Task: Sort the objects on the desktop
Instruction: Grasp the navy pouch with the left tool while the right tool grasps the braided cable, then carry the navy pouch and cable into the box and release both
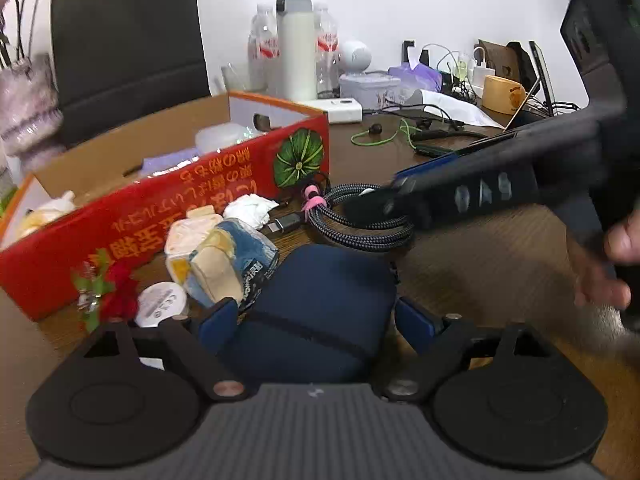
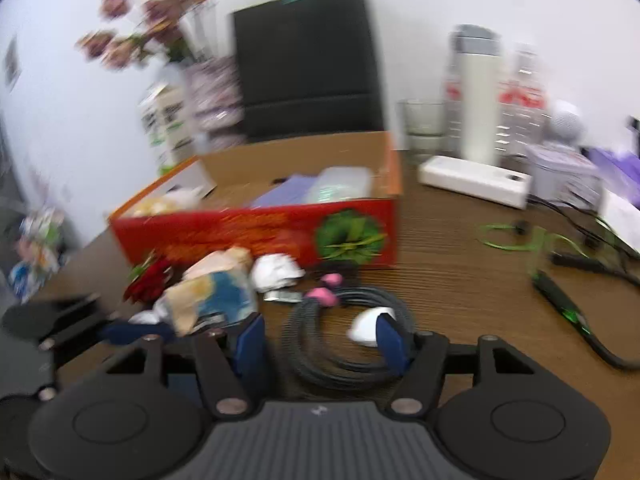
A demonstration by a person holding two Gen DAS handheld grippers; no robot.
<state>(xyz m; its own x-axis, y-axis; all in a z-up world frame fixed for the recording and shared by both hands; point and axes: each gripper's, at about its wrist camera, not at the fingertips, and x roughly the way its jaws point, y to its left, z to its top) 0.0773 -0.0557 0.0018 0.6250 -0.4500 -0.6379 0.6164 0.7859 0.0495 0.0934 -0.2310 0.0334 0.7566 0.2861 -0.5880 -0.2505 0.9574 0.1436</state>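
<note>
The left gripper (image 1: 316, 316) has its jaws apart on each side of a dark blue case (image 1: 320, 300); whether the pads press it cannot be seen. The right gripper (image 2: 320, 340) is spread over a coiled cable (image 2: 344, 344), not squeezing. It looks like the picking-up step. Next, each should squeeze, lift, and go to the red box (image 1: 160, 208). The case's long side runs away from the camera.

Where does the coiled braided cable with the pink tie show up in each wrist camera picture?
Left wrist: coiled braided cable sits centre, beyond the navy case, partly under the right gripper.
Right wrist: cable lies low centre, between the gripper's blue fingers.
Shared landmark: red cardboard box behind it.
</note>
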